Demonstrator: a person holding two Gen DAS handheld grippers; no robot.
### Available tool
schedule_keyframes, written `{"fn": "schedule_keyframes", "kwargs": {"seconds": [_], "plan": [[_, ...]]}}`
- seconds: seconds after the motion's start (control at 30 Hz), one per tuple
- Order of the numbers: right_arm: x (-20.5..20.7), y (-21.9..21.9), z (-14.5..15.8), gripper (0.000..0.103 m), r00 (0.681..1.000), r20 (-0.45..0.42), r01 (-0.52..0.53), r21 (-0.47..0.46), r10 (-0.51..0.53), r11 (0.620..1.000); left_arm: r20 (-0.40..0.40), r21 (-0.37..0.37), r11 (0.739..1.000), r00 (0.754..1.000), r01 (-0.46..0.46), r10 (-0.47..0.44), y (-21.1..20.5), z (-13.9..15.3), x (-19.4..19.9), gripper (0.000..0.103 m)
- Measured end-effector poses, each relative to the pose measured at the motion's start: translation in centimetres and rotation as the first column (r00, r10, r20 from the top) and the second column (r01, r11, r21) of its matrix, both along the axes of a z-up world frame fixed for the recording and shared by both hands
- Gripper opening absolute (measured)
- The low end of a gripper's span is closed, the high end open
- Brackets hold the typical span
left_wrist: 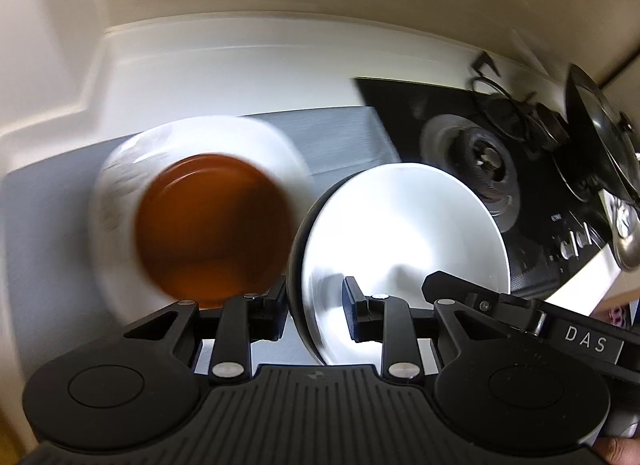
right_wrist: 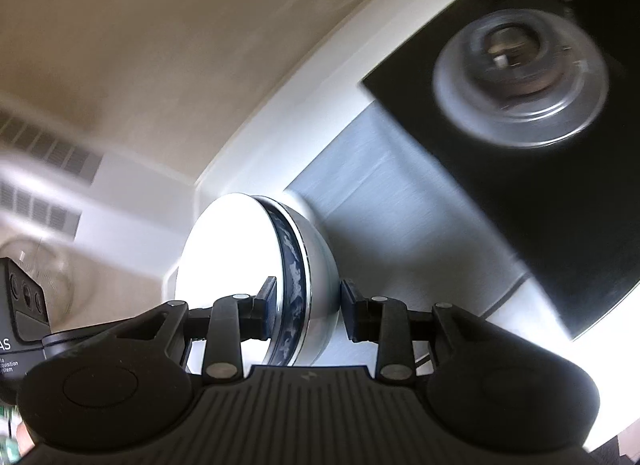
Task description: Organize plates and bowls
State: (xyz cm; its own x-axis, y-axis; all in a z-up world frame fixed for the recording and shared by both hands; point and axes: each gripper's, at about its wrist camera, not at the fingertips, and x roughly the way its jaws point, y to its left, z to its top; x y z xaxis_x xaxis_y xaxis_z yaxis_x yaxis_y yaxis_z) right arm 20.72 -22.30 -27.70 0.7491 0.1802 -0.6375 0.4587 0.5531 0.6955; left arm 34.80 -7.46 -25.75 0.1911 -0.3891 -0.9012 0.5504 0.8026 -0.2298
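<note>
In the left wrist view my left gripper (left_wrist: 314, 305) is shut on the rim of a white bowl (left_wrist: 404, 233) with a dark outside, held tilted above the counter. To its left a brown plate (left_wrist: 212, 225) rests in a white dish (left_wrist: 120, 181) on a grey mat (left_wrist: 44, 233). In the right wrist view my right gripper (right_wrist: 307, 307) is shut on the rim of a white bowl with a blue band (right_wrist: 256, 257), held on edge above the grey mat (right_wrist: 400, 205). The other gripper's body (right_wrist: 20, 317) shows at the far left.
A black gas hob with a round burner (left_wrist: 476, 161) lies to the right, with knobs and a pan lid (left_wrist: 600, 125) behind it. The hob also shows in the right wrist view (right_wrist: 520, 81). A white wall and counter rim run behind the mat. Both views are motion-blurred.
</note>
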Motion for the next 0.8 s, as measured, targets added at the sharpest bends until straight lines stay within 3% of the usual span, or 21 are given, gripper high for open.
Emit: {"fn": "schedule_keyframes", "kwargs": {"seconds": [0.43, 0.6, 0.8], "plan": [[5.0, 9.8, 0.8, 0.036, 0.962, -0.013, -0.274, 0.040, 0.274, 0.961, -0.026, 0.037, 0.971, 0.971, -0.238, 0.239, 13.3, 1.9, -0.8, 0.030], [6.9, 13.8, 2.6, 0.036, 0.933, 0.008, -0.359, 0.053, 0.359, 0.932, 0.046, 0.028, 0.958, 0.958, -0.285, 0.284, 17.7, 4.1, -1.4, 0.030], [8.9, 17.7, 5.1, 0.037, 0.878, 0.049, -0.478, 0.036, 0.476, 0.878, 0.086, -0.014, 0.937, 0.933, -0.350, 0.350, 23.6, 6.9, -2.2, 0.030]]}}
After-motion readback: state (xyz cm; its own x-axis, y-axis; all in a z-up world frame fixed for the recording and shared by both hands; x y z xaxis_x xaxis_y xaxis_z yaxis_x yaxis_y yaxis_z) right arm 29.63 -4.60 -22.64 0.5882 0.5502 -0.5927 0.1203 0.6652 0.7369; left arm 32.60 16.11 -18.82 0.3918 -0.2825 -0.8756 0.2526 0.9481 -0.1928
